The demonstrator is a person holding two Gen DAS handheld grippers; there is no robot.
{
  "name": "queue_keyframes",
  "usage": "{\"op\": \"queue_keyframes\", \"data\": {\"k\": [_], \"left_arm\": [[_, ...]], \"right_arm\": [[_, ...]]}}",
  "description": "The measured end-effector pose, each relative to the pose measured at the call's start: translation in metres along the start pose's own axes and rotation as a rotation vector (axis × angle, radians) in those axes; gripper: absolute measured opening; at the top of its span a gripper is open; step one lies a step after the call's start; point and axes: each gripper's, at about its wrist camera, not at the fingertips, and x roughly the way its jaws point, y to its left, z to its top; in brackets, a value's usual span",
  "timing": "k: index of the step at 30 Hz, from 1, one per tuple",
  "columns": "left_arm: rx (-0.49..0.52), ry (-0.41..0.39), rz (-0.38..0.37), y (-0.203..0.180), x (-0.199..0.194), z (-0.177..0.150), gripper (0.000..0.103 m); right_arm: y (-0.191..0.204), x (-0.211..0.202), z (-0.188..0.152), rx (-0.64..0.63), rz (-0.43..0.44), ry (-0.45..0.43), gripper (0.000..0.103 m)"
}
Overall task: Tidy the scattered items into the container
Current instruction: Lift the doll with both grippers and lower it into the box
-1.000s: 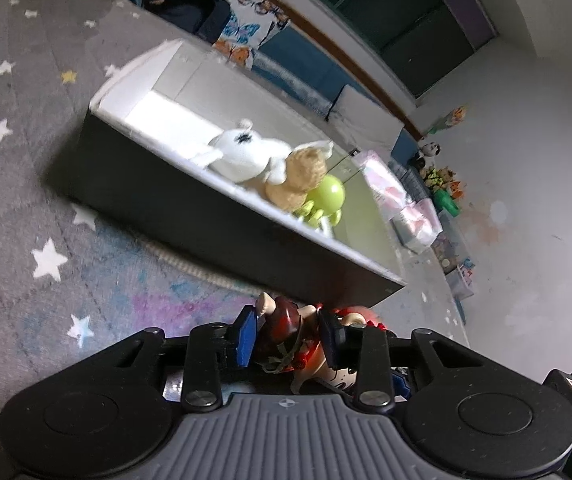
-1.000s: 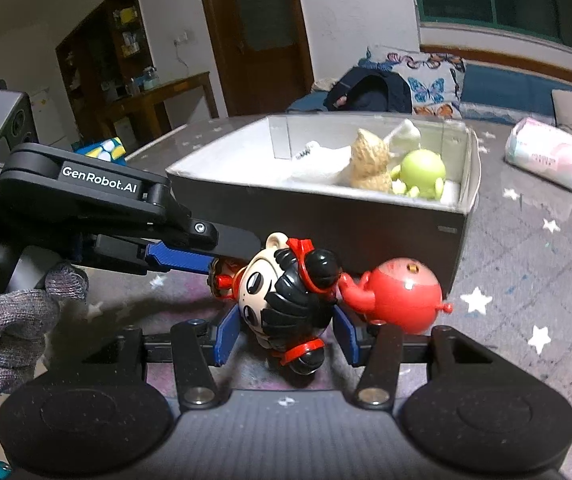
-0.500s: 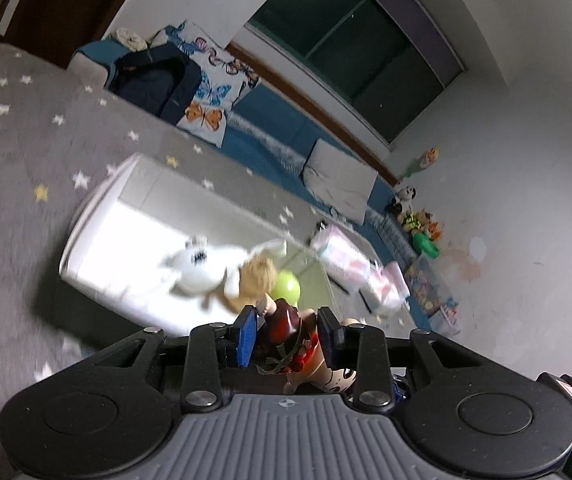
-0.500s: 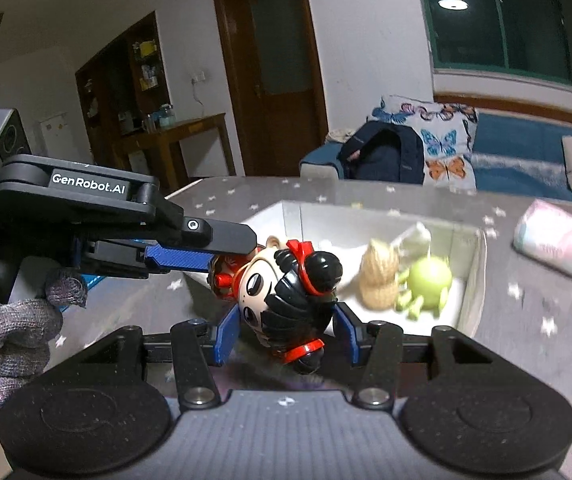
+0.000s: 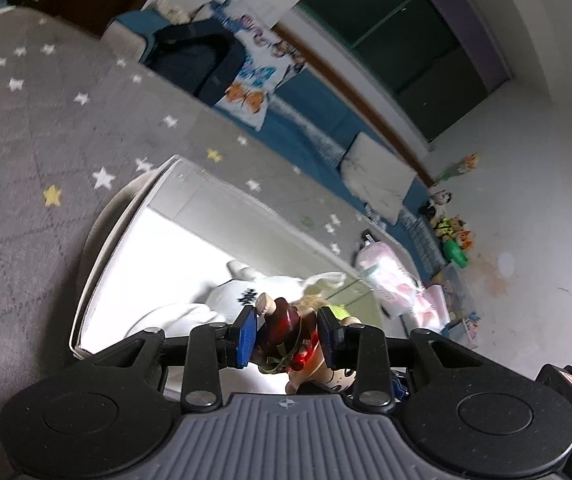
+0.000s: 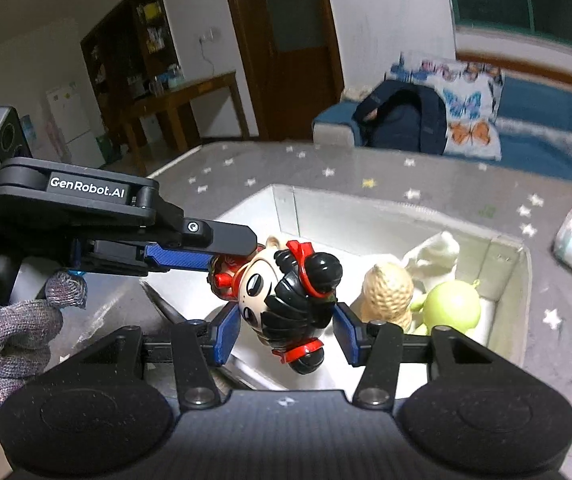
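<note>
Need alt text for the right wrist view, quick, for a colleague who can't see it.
The right gripper grips a black-haired, red-bowed doll figure above the open white box, which holds a tan plush toy and a green round toy. The left gripper reaches in alongside.

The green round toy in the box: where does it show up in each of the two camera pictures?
Left wrist view: only a sliver of the green round toy shows, low centre, just behind the left gripper and its doll.
Right wrist view: in full, lower right, in the white box, beside the tan plush.
Shared landmark: the butterfly cushion.
</note>
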Motion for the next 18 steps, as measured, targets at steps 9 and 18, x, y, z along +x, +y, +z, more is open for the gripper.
{"op": "queue_keyframes", "data": {"k": [9, 18], "left_arm": [[-0.052, 0.071, 0.066, 0.019, 0.031, 0.008, 0.035], [-0.003, 0.037, 0.123, 0.019, 0.037, 0.014, 0.036]], "right_arm": [[-0.024, 0.038, 0.008, 0.042, 0.038, 0.126, 0.051], [-0.021, 0.06, 0.019, 0.022, 0.034, 0.179, 0.051]]}}
